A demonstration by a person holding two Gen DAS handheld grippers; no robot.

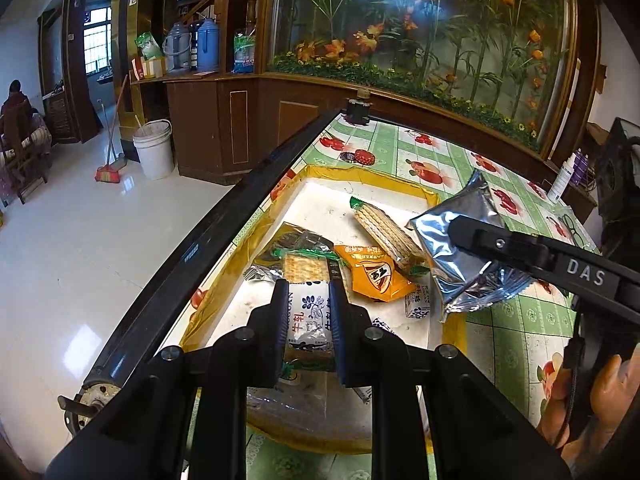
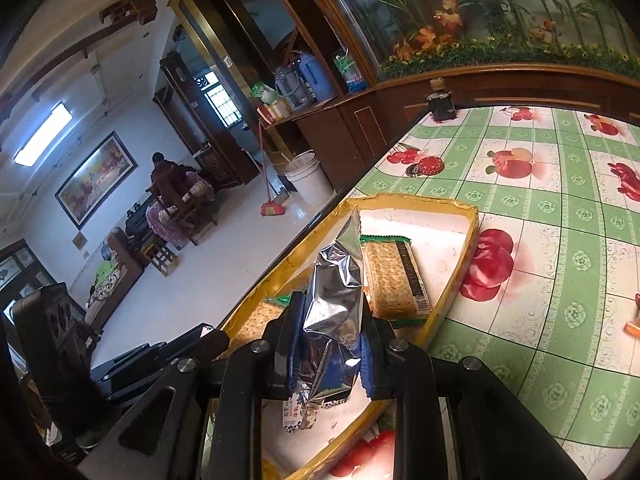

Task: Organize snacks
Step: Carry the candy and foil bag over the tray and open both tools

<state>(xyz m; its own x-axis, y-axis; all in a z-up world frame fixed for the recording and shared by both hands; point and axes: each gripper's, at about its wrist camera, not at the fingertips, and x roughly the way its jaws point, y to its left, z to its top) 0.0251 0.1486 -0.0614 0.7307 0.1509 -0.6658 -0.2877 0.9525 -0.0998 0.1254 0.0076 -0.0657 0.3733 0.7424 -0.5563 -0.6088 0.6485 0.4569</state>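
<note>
A shallow tray with a yellow taped rim lies on the table and holds snacks: a cracker packet, an orange packet and a wafer packet. Low over the tray's near part, my left gripper is shut on a white and blue candy packet. My right gripper is shut on a crumpled silver foil packet, held above the tray's right rim. A second cracker packet lies by the tray's left wall.
The table wears a green checked cloth with fruit prints. Its black edge runs along the left, with the floor beyond. A small red tin lies past the tray, a white bottle stands far right, and an orange item lies at the right.
</note>
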